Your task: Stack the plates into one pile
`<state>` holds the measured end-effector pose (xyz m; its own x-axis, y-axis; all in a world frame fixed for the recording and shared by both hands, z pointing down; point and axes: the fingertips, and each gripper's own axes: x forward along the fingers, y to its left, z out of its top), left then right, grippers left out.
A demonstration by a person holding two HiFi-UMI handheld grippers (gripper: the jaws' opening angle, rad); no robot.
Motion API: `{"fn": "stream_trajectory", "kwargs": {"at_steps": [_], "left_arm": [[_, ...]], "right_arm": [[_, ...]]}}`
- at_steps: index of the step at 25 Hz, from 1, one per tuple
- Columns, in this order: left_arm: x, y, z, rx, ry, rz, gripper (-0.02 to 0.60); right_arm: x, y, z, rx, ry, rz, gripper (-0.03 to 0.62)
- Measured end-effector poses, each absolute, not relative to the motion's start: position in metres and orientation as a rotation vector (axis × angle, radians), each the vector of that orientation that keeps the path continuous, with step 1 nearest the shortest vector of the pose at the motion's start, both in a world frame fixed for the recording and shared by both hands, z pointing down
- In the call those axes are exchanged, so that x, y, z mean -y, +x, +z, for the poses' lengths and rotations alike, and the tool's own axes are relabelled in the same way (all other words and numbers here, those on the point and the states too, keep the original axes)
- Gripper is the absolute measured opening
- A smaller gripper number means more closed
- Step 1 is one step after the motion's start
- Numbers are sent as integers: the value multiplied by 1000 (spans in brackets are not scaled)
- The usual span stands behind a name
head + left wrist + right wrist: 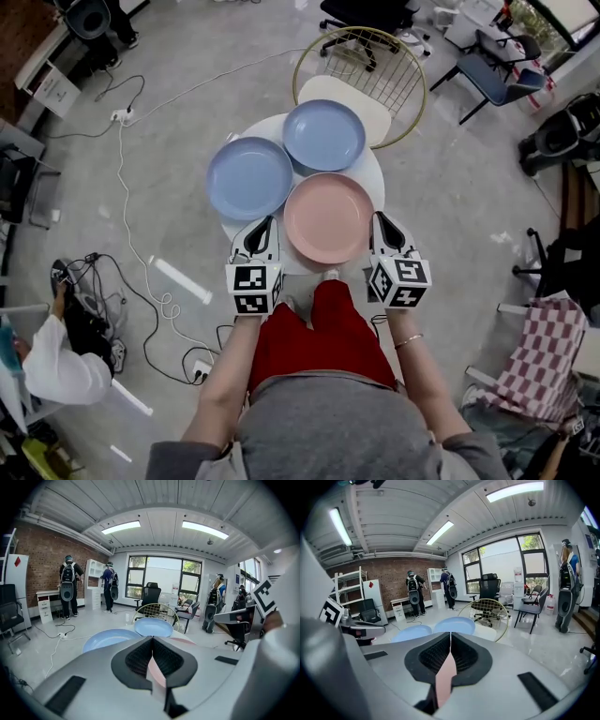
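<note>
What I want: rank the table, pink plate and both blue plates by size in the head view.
1. Table.
2. Pink plate, barely; it lies nearer, so unsure.
3. Left blue plate and far blue plate: alike.

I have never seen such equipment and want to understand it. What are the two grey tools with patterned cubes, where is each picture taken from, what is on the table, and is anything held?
There is no robot here. A person holds a hand-held two-jaw tool in each hand: the left gripper and the right gripper. The head view looks down from the person's head. Each gripper view looks along that gripper's own jaws. On the round white table lie two blue plates and a pink plate. Both grippers are shut beside the pink plate and hold nothing.
</note>
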<state>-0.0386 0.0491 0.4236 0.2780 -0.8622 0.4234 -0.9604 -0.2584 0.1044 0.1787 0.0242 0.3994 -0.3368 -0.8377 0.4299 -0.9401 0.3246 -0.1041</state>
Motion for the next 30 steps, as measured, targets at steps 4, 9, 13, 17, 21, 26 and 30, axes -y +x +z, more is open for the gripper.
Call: {"fn": "stream_trajectory", "kwargs": {"at_steps": [4, 9, 13, 17, 21, 26, 30], "left_arm": [[-36, -27, 435, 1682, 2145, 426, 15], [-22, -20, 454, 1720, 2050, 451, 15], [-19, -16, 468, 1750, 1971, 475, 16], [-20, -13, 483, 1784, 1886, 501, 16], [-23, -10, 495, 1790, 1822, 516, 16], [-30, -6, 513, 1780, 1753, 534, 17], [-35, -4, 526, 1772, 1707, 540, 17]], "right_arm": [[2, 195, 416, 2290, 1515, 518, 29], [30, 199, 438, 2303, 1393, 527, 29], [45, 200, 453, 2305, 1288, 532, 29], [53, 198, 468, 2303, 1191, 514, 29], [56, 196, 481, 2300, 1108, 494, 29], [56, 195, 497, 2290, 1025, 505, 29], [56, 195, 509, 2273, 977, 503, 29]]}}
